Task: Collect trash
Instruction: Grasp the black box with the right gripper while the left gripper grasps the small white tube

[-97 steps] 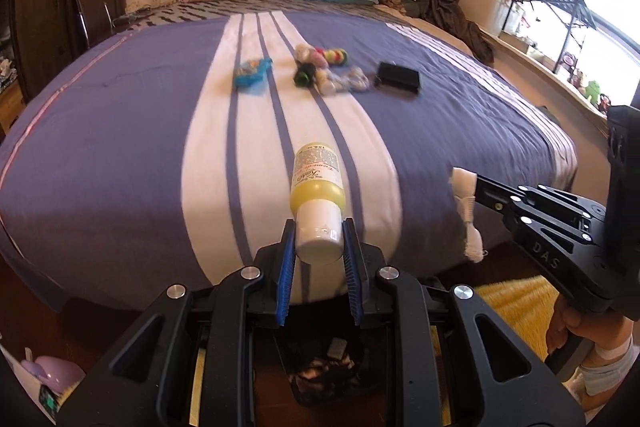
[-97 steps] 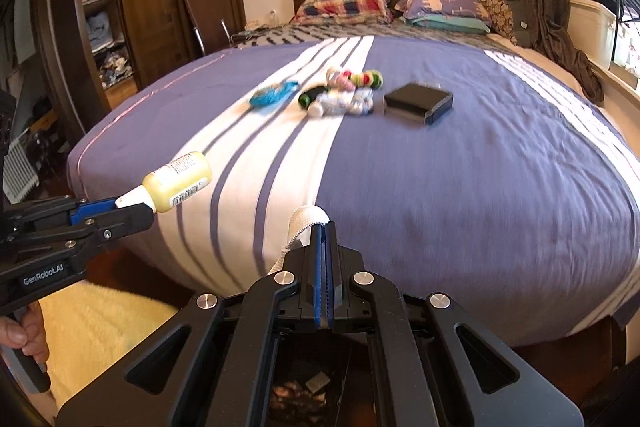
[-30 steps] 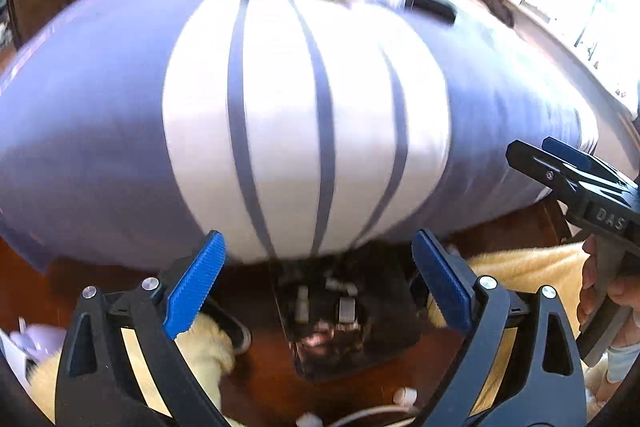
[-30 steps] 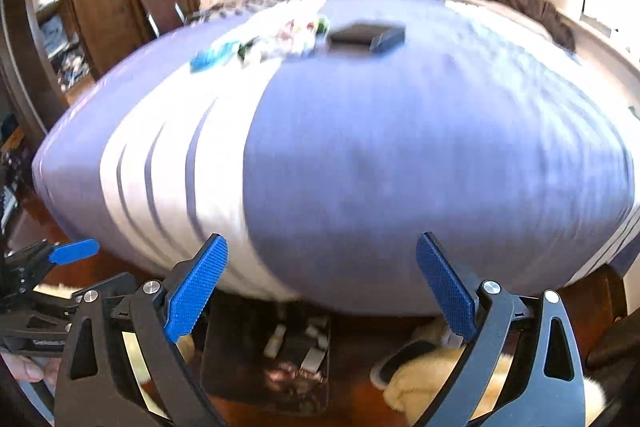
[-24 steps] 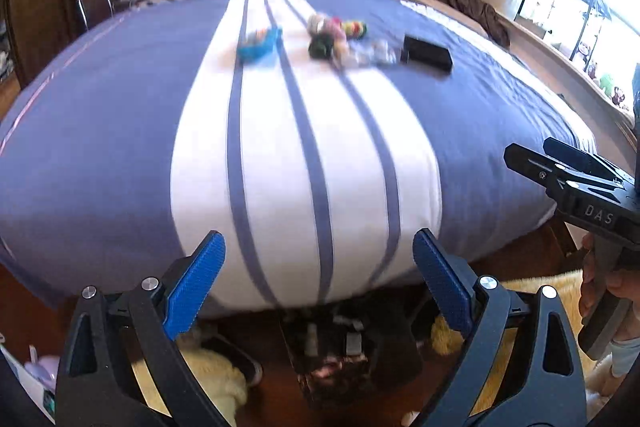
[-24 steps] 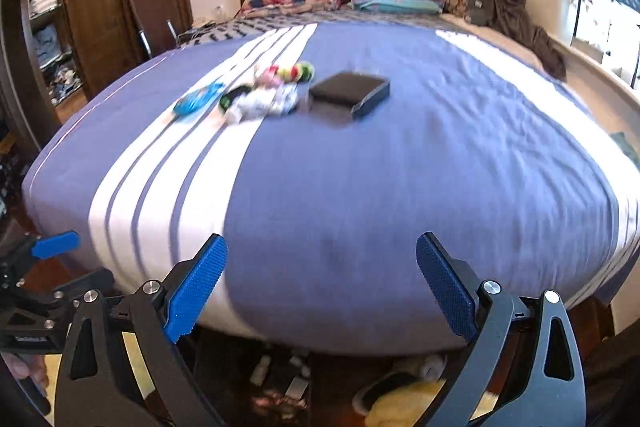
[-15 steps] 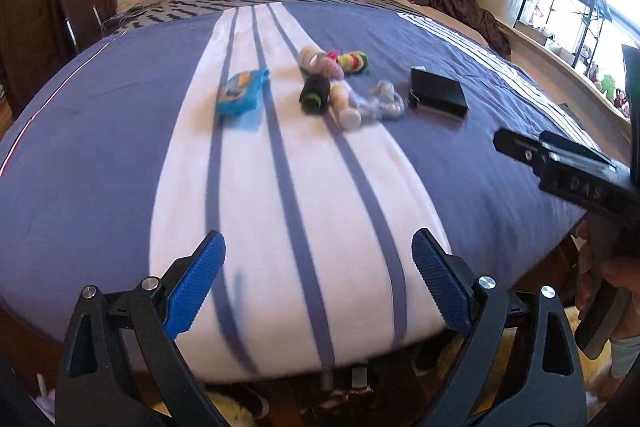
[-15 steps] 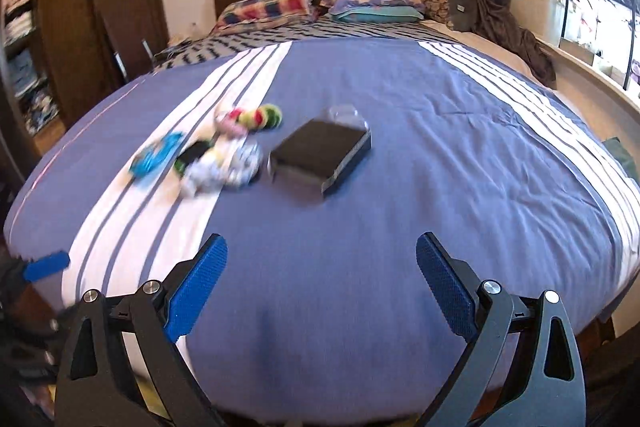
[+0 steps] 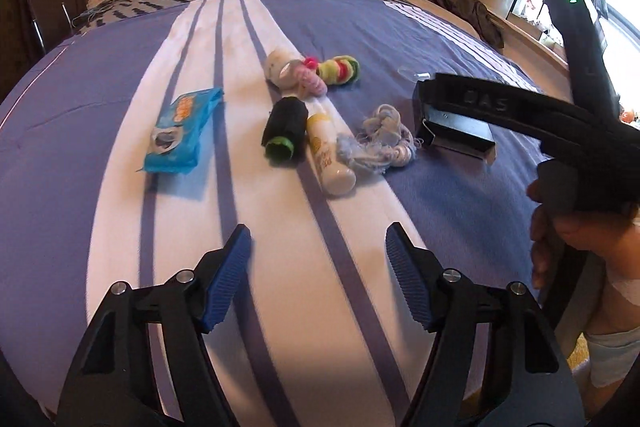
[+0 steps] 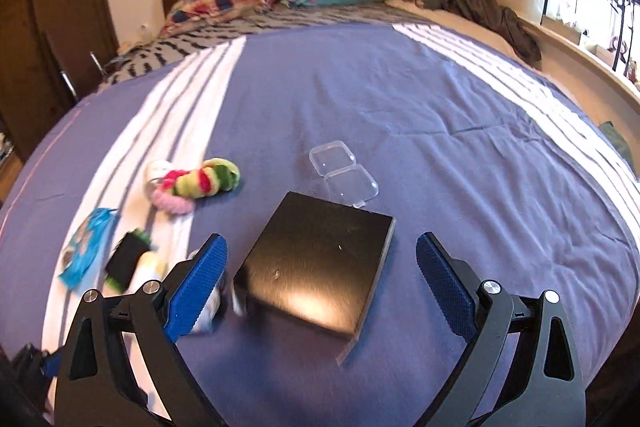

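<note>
Black box point(image 10: 316, 263) between open right hand-held gripper point(image 10: 322, 281) pads, untouched

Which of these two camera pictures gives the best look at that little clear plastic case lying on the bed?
The right wrist view: the clear plastic case lies open and whole, just beyond the black box. In the left wrist view only a faint sliver of it shows, behind the other gripper's arm.
</note>
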The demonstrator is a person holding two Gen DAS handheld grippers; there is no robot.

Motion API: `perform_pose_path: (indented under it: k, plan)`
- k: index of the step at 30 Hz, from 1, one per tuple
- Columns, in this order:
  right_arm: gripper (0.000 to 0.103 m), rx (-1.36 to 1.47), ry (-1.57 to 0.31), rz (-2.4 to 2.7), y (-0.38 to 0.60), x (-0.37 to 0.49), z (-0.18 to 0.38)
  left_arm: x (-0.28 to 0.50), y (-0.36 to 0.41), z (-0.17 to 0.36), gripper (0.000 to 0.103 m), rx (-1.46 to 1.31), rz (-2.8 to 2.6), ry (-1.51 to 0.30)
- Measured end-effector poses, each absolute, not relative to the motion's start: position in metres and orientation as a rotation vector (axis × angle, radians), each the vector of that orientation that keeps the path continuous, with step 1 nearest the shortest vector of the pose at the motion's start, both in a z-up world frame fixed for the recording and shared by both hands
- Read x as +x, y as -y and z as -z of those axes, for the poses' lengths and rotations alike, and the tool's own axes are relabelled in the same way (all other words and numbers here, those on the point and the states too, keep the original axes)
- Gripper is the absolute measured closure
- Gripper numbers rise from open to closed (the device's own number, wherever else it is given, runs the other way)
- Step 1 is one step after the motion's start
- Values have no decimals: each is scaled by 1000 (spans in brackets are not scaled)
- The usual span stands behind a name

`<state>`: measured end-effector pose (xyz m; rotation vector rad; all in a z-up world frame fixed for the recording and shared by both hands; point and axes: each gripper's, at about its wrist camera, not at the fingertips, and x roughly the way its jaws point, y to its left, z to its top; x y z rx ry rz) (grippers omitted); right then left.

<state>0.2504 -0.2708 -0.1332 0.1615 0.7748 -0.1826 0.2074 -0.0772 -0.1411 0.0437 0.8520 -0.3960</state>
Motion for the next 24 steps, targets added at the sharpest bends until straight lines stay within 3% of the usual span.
perform_pose_path:
  k: [6, 11, 15, 17, 18, 24]
  plan:
    - [7, 150, -810, 199, 267, 264, 147, 231, 79, 146, 50, 26, 403, -851]
    - [13, 174, -828, 202, 273, 269, 153, 242, 83, 144, 53, 26, 412, -844]
    - [16, 176, -825, 202, 279, 268, 152, 245, 88, 146, 65, 45, 409, -844]
    - [18, 185, -821, 205, 282, 267, 152, 245, 88, 146, 75, 49, 412, -844]
    - [19, 185, -819, 208, 284, 265, 151, 244, 87, 146, 85, 51, 411, -845]
    - [20, 162, -812, 185, 292, 247, 150, 233, 78, 145, 85, 62, 415, -842]
